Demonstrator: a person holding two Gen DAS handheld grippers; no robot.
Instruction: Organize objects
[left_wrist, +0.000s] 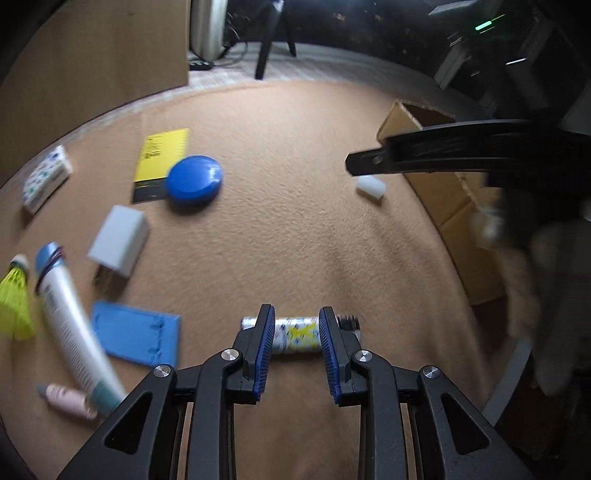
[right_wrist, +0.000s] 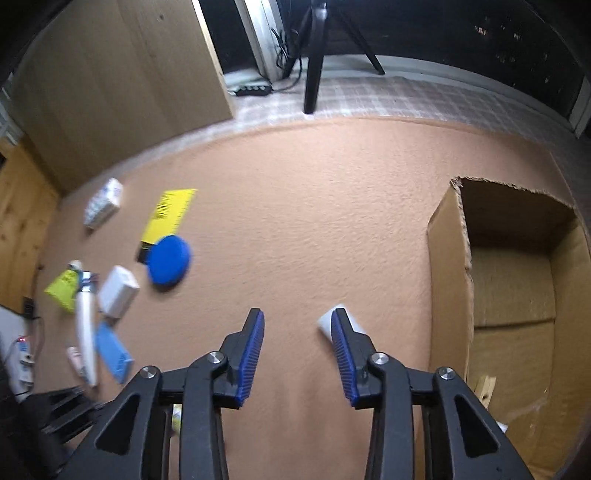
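Left wrist view: the left tongs (left_wrist: 295, 328) clamp a patterned cylindrical tube (left_wrist: 295, 334) over fuzzy peach carpet (left_wrist: 295, 184).

Right wrist view: the right tongs (right_wrist: 297, 332) stand apart, empty; a white cylinder (right_wrist: 328, 319) lies behind their right finger, and a cardboard box (right_wrist: 450, 277), nearly empty, stands right.

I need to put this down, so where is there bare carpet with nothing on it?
Bare carpet runs down the middle, between the blue disc and the cardboard box. Crowded on the left: white block, tube, blue pad.

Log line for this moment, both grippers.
left gripper: shut on patterned tube | right gripper: open, empty, beside white block | cardboard box: right
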